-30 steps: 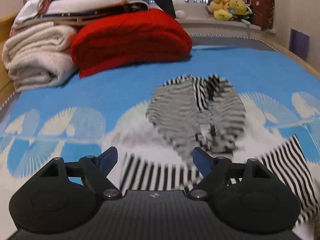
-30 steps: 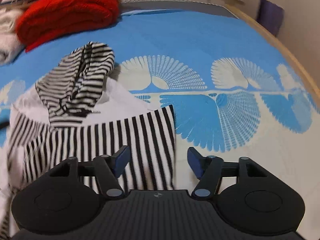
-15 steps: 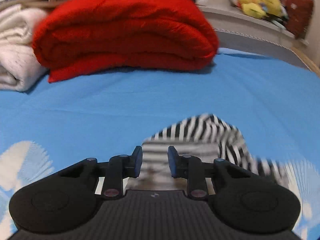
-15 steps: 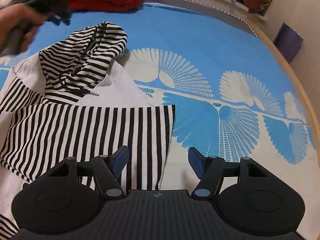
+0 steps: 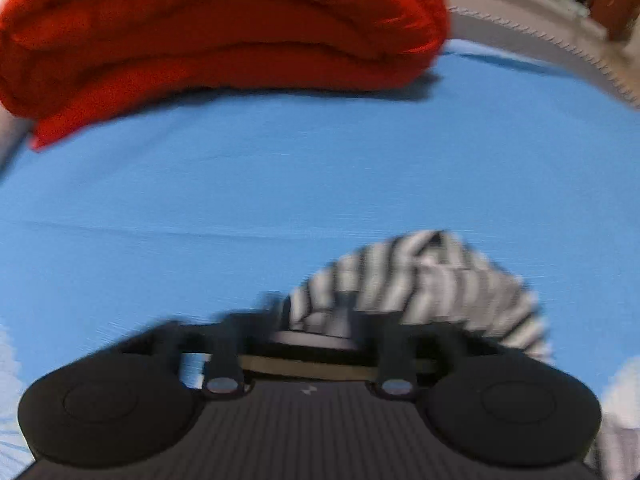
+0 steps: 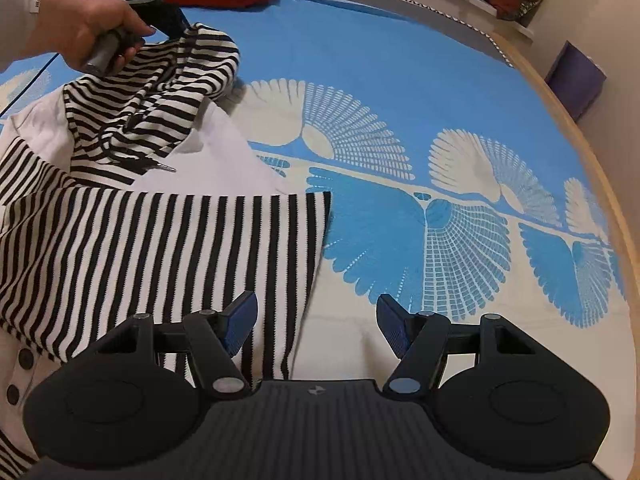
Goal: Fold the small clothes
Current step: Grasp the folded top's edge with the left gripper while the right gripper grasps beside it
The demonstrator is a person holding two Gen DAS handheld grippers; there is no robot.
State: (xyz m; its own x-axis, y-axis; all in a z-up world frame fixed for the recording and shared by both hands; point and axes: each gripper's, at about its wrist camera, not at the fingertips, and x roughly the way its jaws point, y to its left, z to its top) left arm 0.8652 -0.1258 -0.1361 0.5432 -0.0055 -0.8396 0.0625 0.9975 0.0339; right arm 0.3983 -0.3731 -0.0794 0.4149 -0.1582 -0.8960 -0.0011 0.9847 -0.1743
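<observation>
One black-and-white striped knit hooded garment [image 6: 152,232] on blue patterned bed [image 6: 400,92]: soft, light, limp. Left gripper [image 5: 320,320] fingers closed on hood top [image 5: 420,276]; right gripper [image 6: 316,320] fingers open above near-right sleeve edge, best hold there.

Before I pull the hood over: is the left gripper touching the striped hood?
Touching. In the right wrist view the left gripper meets the striped hood at its top edge, which is lifted.

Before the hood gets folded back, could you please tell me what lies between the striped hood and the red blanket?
In the left wrist view, only bare blue bedcover lies between the striped hood and the red blanket.
</observation>
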